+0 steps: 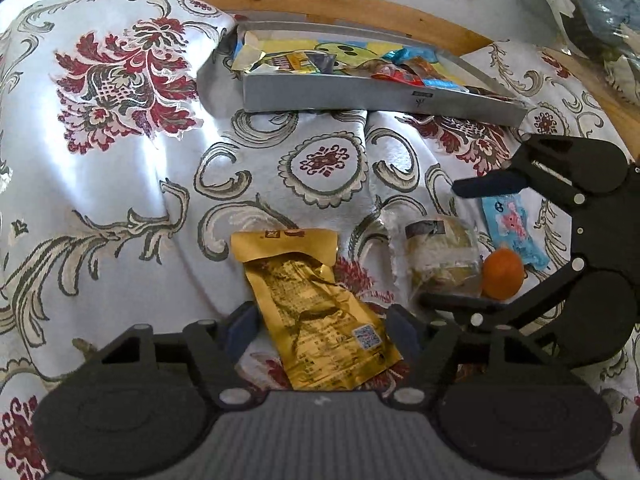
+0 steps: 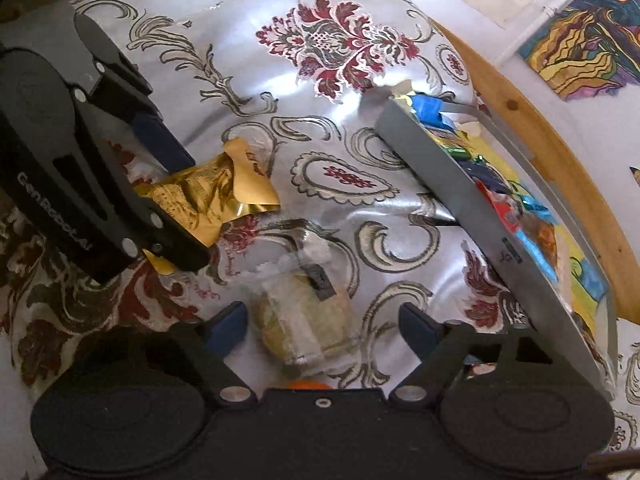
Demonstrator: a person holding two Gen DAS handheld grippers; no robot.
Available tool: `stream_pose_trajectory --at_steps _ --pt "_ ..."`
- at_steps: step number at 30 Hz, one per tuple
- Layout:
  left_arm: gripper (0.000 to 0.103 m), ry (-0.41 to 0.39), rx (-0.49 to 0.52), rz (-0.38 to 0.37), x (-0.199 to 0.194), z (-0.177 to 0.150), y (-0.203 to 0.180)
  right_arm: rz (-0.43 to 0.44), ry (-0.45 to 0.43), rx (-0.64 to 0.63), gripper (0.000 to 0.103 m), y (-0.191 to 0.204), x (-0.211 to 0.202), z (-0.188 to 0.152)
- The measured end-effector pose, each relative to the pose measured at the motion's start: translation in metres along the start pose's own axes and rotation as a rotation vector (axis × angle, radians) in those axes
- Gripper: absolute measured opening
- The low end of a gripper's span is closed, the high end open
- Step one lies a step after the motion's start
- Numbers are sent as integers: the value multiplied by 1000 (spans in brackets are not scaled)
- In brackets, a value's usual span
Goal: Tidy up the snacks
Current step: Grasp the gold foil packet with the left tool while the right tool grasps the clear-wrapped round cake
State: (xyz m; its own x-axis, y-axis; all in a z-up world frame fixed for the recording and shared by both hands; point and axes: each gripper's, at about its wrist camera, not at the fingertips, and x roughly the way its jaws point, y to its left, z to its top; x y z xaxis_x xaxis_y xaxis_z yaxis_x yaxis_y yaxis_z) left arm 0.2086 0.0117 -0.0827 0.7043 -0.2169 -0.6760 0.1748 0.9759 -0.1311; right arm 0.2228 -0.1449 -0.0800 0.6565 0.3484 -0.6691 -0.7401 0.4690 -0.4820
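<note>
A gold foil packet [image 1: 316, 304] lies on the flowered cloth between the spread fingers of my left gripper [image 1: 320, 330], which is open; in the right wrist view the gold packet [image 2: 208, 196] looks crumpled. To its right a clear-wrapped pastry [image 1: 442, 264] rests beside a small orange [image 1: 502, 274] and a light blue packet [image 1: 516, 228]. My right gripper [image 2: 322, 324] is open and straddles the pastry [image 2: 308, 320]. The orange [image 2: 308, 384] barely shows at that gripper's base.
A shallow grey box [image 1: 360, 98] holding several colourful snack packets sits at the back of the cloth, its wall [image 2: 460, 208] close to the right gripper's right side. A wooden edge [image 1: 320, 0] runs behind it. The cloth [image 1: 120, 180] is rumpled and shiny.
</note>
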Motion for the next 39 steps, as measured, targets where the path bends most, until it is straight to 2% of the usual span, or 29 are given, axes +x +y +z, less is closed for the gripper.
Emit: stream_pose_trajectory --at_steps 3,4,7,14,20,22,24,27,32,36,39 --pt "66 -2 -4 3 0 0 2 25 0 -1 60 3 -1 0" --pt "60 -6 -12 10 0 0 3 27 0 -4 60 5 -2 0" --pt "54 -8 -45 2 -1 2 8 16 0 -4 55 9 -5 0" --pt "49 -9 -70 2 -2 3 11 -4 1 36 53 11 -9 -4" --pt "53 -16 -182 -69 -2 4 26 11 -9 95 51 11 -13 -5" --pt "74 -14 -187 -112 0 6 29 6 -12 101 51 13 -15 -5" --pt "81 -10 -164 -123 2 8 25 4 -13 116 50 15 -18 -5" --pt "86 -2 -98 -89 7 10 14 -1 -12 138 50 19 -25 -4" --pt "85 8 -43 -24 15 13 -1 -20 -16 184 50 25 -37 -8" --pt "77 11 32 37 16 9 -11 -25 -25 200 50 28 -47 -13" --pt "74 11 41 46 15 8 -11 -21 -33 209 50 30 -53 -18"
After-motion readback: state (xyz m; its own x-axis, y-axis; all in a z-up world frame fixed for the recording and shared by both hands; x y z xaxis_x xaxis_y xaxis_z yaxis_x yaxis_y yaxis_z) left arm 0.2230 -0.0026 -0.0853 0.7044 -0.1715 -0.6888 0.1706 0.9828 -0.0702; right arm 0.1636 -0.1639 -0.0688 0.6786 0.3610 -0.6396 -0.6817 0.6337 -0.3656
